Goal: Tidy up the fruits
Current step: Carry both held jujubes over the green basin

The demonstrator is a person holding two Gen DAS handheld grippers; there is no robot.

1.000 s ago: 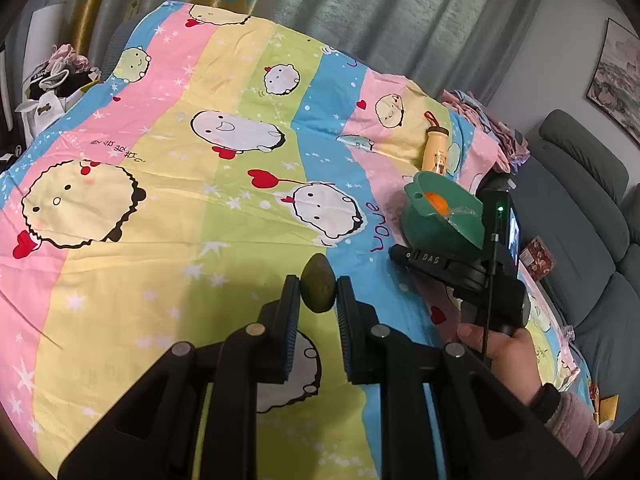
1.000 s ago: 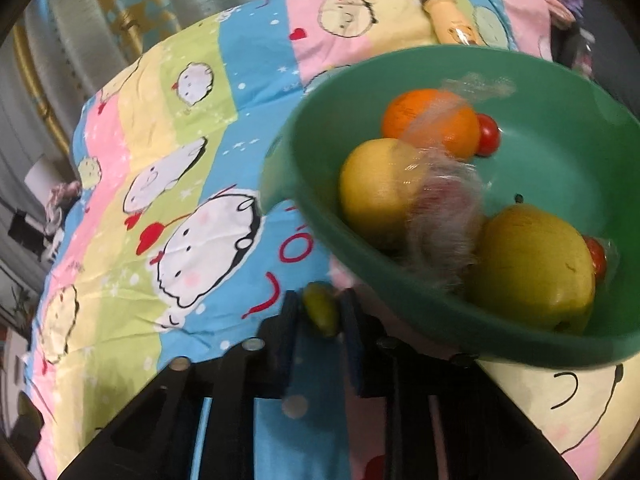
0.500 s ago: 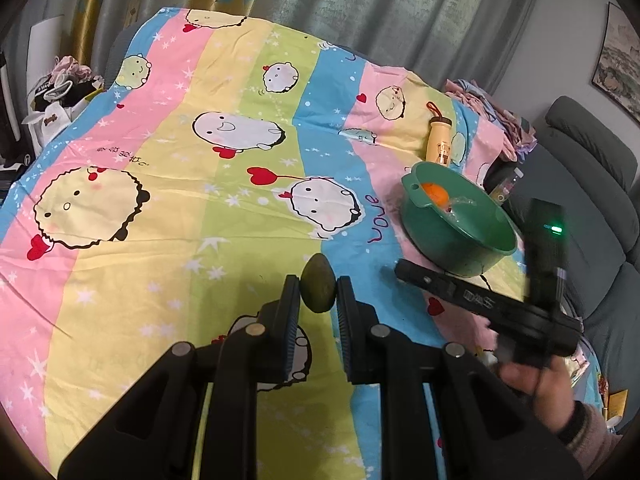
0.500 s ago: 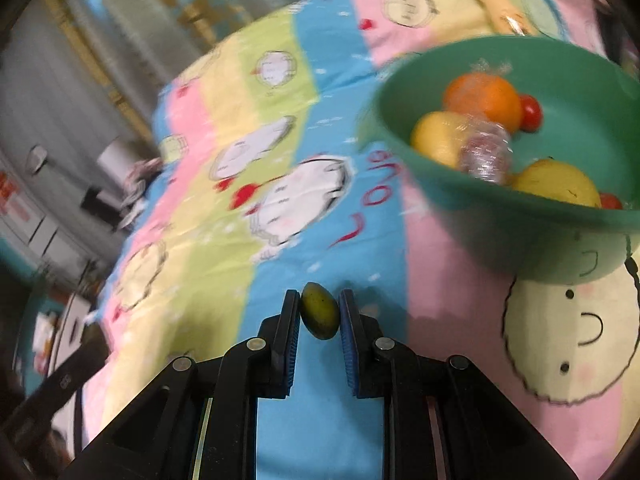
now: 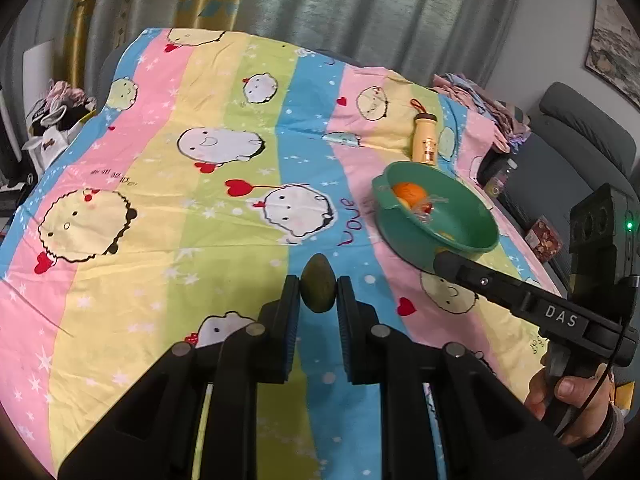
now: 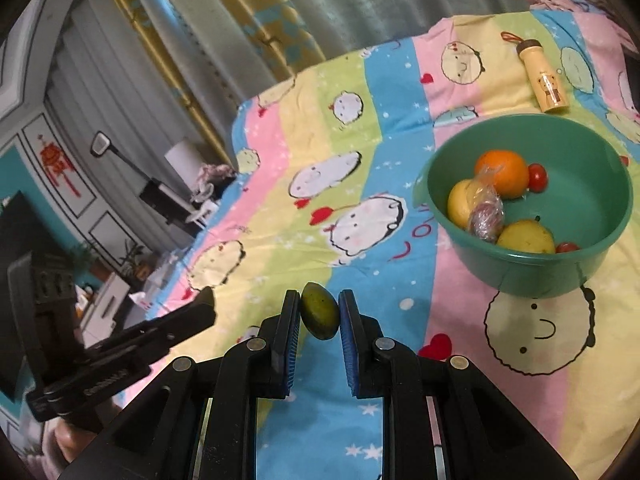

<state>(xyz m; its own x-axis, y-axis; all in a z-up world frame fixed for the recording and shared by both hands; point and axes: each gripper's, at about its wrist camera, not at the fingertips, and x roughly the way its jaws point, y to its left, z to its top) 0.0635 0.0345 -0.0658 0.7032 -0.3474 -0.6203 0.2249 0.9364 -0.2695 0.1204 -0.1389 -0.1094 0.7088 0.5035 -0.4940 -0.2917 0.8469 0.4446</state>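
A: Left gripper (image 5: 318, 294) clamps a dull green oval fruit (image 5: 317, 289), long axis upright. Right gripper (image 6: 319, 312) pinches a glossier yellow-green fruit (image 6: 319, 317), tilted.

B: Basin?

A: Green plastic basin (image 6: 532, 272) on the striped bedsheet (image 5: 224, 240), ahead-right of both jaws. Right hand looks nearer. Orange (image 6: 502, 172), smooth yellow fruits inside.
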